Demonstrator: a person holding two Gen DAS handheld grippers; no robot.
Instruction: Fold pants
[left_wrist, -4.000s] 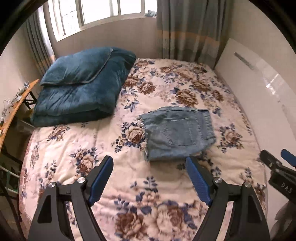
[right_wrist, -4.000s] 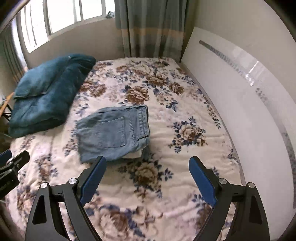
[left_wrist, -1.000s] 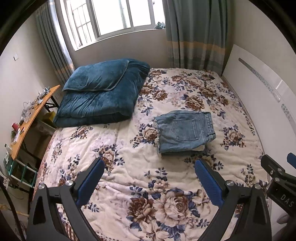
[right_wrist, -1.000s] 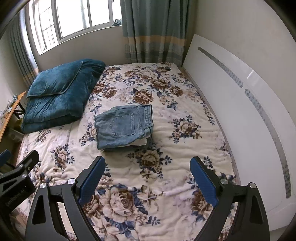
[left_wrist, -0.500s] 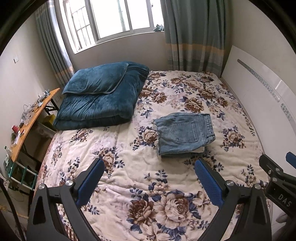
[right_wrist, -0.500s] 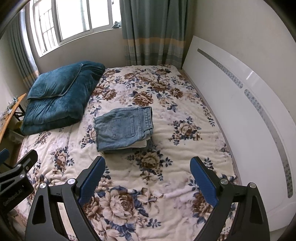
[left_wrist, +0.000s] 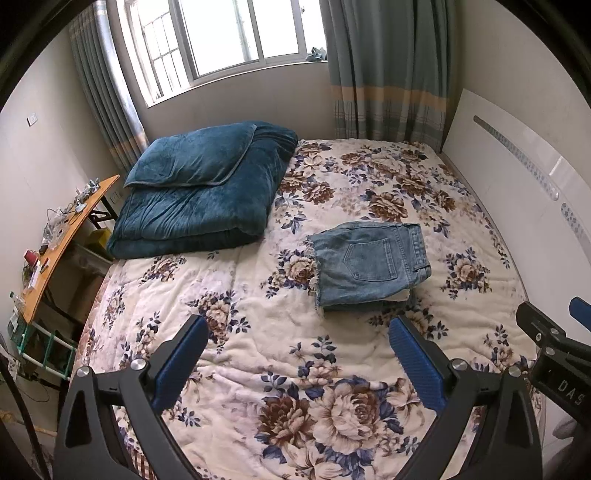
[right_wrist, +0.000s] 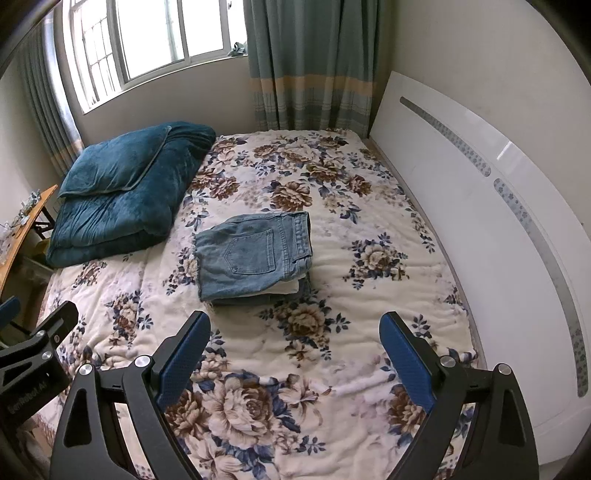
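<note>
Light blue denim pants (left_wrist: 369, 264) lie folded into a compact stack on the floral bedspread (left_wrist: 258, 332), back pocket up; they also show in the right wrist view (right_wrist: 255, 260). My left gripper (left_wrist: 297, 341) is open and empty, held well back from the pants and above the bed. My right gripper (right_wrist: 295, 338) is open and empty too, also well back from them. Part of the right gripper shows at the right edge of the left wrist view (left_wrist: 554, 350). Part of the left gripper shows at the left edge of the right wrist view (right_wrist: 33, 350).
A folded dark teal quilt with a pillow (left_wrist: 199, 192) lies at the bed's far left. A white headboard (right_wrist: 480, 221) runs along the right side. A wooden side table (left_wrist: 55, 243) with small items stands left of the bed. Window and curtains (left_wrist: 384, 74) are behind.
Both grippers have pulled back and up from the folded pants, so more of the room shows. The pants have not moved. Both grippers stay open.
</note>
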